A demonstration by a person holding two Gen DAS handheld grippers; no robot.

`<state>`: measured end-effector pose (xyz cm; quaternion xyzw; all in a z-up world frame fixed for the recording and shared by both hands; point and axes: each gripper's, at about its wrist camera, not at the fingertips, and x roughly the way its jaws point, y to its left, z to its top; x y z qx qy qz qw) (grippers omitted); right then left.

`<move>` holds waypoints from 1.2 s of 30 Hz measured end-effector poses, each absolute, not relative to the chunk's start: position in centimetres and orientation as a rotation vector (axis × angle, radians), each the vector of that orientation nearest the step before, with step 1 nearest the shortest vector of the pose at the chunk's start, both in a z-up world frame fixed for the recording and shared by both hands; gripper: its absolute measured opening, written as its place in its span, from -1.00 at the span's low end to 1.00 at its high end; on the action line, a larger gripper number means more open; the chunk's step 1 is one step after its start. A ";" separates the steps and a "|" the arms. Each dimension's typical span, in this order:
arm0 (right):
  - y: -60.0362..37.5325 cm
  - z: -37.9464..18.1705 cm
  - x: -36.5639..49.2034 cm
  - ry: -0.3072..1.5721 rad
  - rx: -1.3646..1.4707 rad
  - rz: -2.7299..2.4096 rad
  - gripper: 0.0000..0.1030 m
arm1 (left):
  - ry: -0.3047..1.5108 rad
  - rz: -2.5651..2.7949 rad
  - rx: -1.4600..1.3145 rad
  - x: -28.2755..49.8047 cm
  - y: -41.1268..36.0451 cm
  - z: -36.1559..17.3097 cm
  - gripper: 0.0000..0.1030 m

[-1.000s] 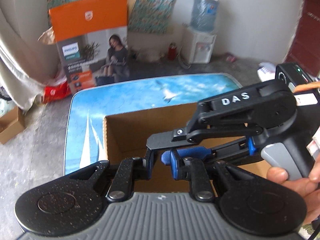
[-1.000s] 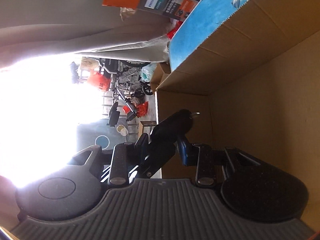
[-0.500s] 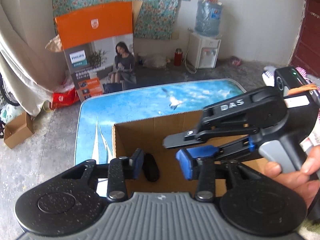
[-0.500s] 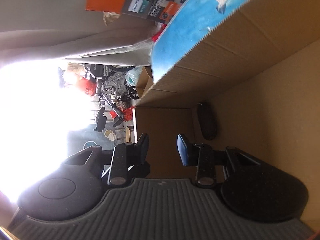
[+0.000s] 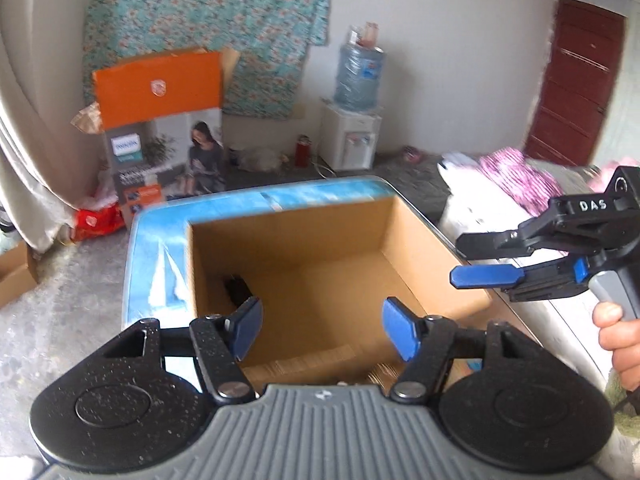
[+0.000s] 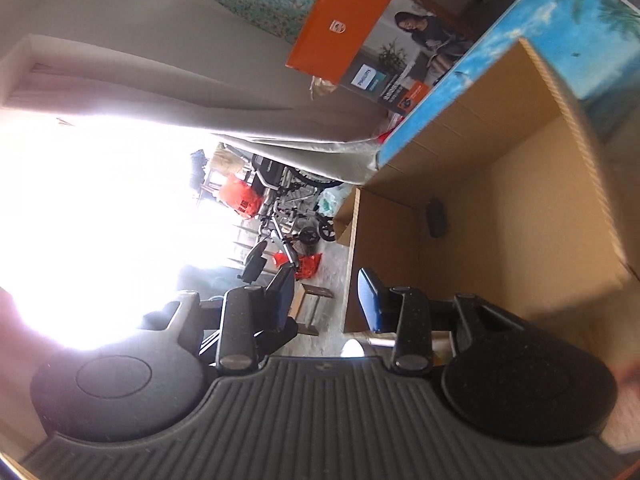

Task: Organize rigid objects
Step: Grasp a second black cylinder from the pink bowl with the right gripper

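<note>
Left gripper (image 5: 322,330) has just opened wide, empty, above the cardboard box (image 5: 416,248); only its view shows the right gripper (image 5: 474,258), slightly parted, empty. A black object (image 6: 436,216) lies in the box's corner.

We are in a lived-in home room. A water dispenser (image 5: 353,136) and floral cloth (image 5: 208,20) line the far wall, a red door (image 5: 576,80) far right.

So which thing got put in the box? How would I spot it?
Find the open cardboard box on the blue sea-picture table. Look at its floor, by the left wall. The small black oblong object lying there is the only dark thing inside.
</note>
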<state>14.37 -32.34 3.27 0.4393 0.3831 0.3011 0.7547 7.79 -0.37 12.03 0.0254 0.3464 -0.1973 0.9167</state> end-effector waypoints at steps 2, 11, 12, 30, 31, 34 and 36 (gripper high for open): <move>-33.1 1.1 11.9 0.873 0.963 0.617 -0.29 | 0.739 -0.449 0.042 6.3 -0.8 10.2 0.32; -31.9 -9.9 6.2 1.143 1.062 0.473 -0.28 | 0.878 -0.566 0.110 1.9 -4.8 2.0 -0.01; -31.8 -10.5 6.2 1.162 1.068 0.460 -0.28 | 0.885 -0.570 0.113 1.8 -5.0 1.5 -0.12; -29.2 -11.6 7.8 1.244 0.985 0.346 -0.33 | 0.934 -0.589 0.140 2.4 -7.4 -0.9 -0.62; -29.3 -11.6 7.9 1.244 0.981 0.338 -0.34 | 0.951 -0.587 0.139 2.7 -7.5 -1.1 -0.62; -29.4 -11.7 8.1 1.241 0.986 0.324 -0.39 | 1.000 -0.604 0.108 3.5 -7.5 -1.8 -0.56; -29.5 -11.7 8.2 1.237 0.989 0.316 -0.52 | 1.008 -0.604 0.113 3.7 -7.8 -2.1 -0.56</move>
